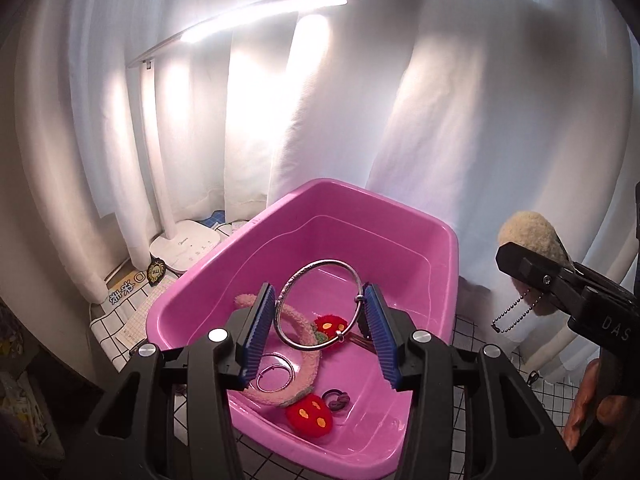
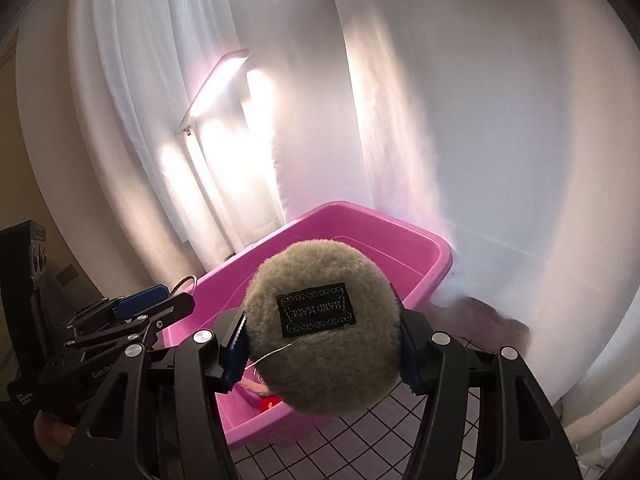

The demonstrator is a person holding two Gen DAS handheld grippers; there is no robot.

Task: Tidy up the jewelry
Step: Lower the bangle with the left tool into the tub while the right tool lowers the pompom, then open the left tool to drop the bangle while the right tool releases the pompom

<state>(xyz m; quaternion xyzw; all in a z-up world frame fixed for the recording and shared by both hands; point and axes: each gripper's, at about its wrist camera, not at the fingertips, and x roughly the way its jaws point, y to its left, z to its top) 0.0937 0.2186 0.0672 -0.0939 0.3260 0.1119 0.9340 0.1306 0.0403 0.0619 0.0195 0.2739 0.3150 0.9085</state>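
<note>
My left gripper [image 1: 320, 320] is shut on a silver bangle [image 1: 320, 305], held upright above the pink tub [image 1: 420, 224]. In the tub lie a pink fuzzy headband [image 1: 292, 376] with red strawberry puffs [image 1: 310, 414], silver hoop rings [image 1: 274, 372] and a dark hair tie [image 1: 338, 400]. My right gripper [image 2: 322, 344] is shut on a beige fluffy pom-pom charm [image 2: 324, 332] with a black label, at the tub's [image 2: 400, 236] near right side. The charm [image 1: 532, 236] with its ball chain [image 1: 514, 314] also shows in the left wrist view.
A white desk lamp [image 1: 188, 250] stands left of the tub, lit, with a small badge [image 1: 156, 272] by its base. White curtains hang close behind. The table has a white cloth with a black grid [image 2: 340, 448].
</note>
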